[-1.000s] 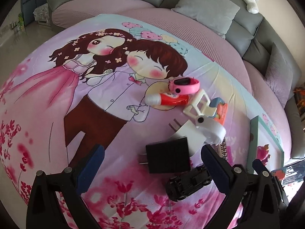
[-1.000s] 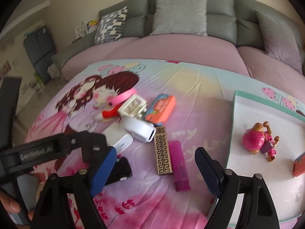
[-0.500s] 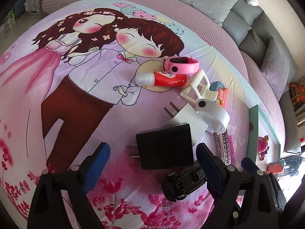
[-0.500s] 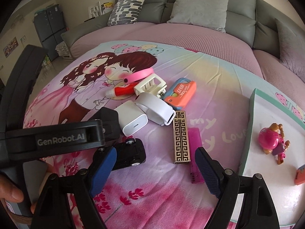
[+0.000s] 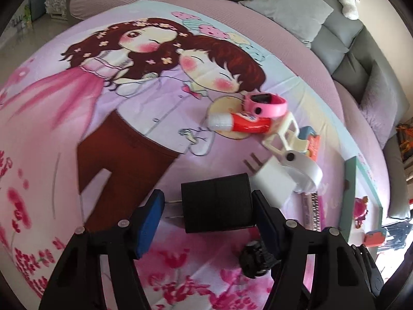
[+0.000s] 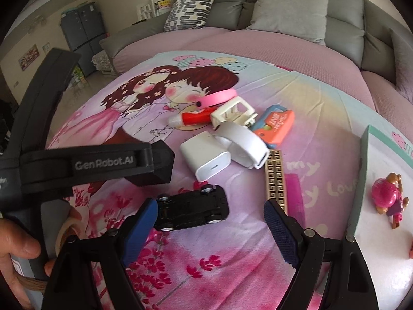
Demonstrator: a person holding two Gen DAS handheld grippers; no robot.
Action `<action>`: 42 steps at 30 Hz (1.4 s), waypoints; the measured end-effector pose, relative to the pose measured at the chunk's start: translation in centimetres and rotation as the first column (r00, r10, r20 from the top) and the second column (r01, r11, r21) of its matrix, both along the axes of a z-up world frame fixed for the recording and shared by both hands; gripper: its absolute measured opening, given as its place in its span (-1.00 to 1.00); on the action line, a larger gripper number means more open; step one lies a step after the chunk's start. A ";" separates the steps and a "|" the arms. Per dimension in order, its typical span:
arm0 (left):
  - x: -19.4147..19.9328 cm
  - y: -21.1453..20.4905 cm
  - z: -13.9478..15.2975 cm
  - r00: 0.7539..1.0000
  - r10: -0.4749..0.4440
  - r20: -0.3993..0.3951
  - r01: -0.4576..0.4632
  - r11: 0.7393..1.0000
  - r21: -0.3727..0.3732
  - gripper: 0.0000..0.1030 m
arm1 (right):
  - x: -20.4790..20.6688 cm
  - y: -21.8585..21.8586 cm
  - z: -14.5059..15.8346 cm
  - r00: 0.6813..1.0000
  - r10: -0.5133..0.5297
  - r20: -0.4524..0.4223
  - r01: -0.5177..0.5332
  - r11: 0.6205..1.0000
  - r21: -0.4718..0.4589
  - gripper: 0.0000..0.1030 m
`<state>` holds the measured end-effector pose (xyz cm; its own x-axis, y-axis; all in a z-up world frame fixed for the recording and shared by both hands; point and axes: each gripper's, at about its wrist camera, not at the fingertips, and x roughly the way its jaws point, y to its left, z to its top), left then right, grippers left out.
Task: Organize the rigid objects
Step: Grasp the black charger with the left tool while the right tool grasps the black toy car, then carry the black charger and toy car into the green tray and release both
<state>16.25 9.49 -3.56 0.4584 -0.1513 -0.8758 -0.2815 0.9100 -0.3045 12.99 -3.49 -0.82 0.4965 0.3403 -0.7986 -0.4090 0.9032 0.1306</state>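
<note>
The left tongs [image 5: 207,206] are closing around the black charger [image 5: 216,202], which lies flat on the printed bedsheet [image 5: 103,134] with its prongs pointing toward the left pad [image 5: 152,217]. The right pad appears to be at the charger's side, while the left pad stands clear of the body, near the prong tips; no firm grip is established yet. If closure continues on this line, the left pad is likely to bear on the prongs rather than the casing, and the charger may pivot or slip out. The white charger [image 5: 271,183] lies just beside it and may be nudged. The right tongs [image 6: 209,222] are held open above the black toy car [image 6: 192,210], gripping nothing. Crowding between the two tools is a further collision risk.
</note>
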 end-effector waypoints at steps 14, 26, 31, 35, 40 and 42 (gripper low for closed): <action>0.0 1.1 -0.1 1.000 0.023 -0.011 -0.022 0.998 0.057 0.36 | 0.2 2.1 -2.5 0.998 0.043 -0.043 -0.044 0.998 -0.036 0.68; 0.0 1.1 0.3 1.000 0.016 -0.001 -0.016 0.997 0.070 0.35 | 0.1 1.5 -1.8 0.999 0.031 -0.022 -0.031 1.000 0.000 0.48; -0.4 0.8 2.0 0.998 0.012 0.055 -0.016 0.996 0.082 0.35 | -0.2 -0.3 0.5 0.998 -0.040 0.050 0.037 0.998 0.052 0.48; -0.5 -0.3 3.8 0.994 -0.019 0.111 0.009 0.996 0.092 0.35 | -0.2 -3.0 2.2 0.982 -0.157 0.108 0.152 0.987 0.049 0.48; -0.1 -2.5 5.2 0.984 -0.085 0.155 0.070 0.993 0.099 0.35 | 0.0 -7.8 3.3 0.937 -0.327 0.126 0.328 0.945 0.012 0.48; 0.2 -4.1 5.7 0.978 -0.129 0.165 0.113 0.988 0.101 0.35 | 0.2 -9.9 3.3 0.910 -0.396 0.119 0.400 0.916 -0.010 0.48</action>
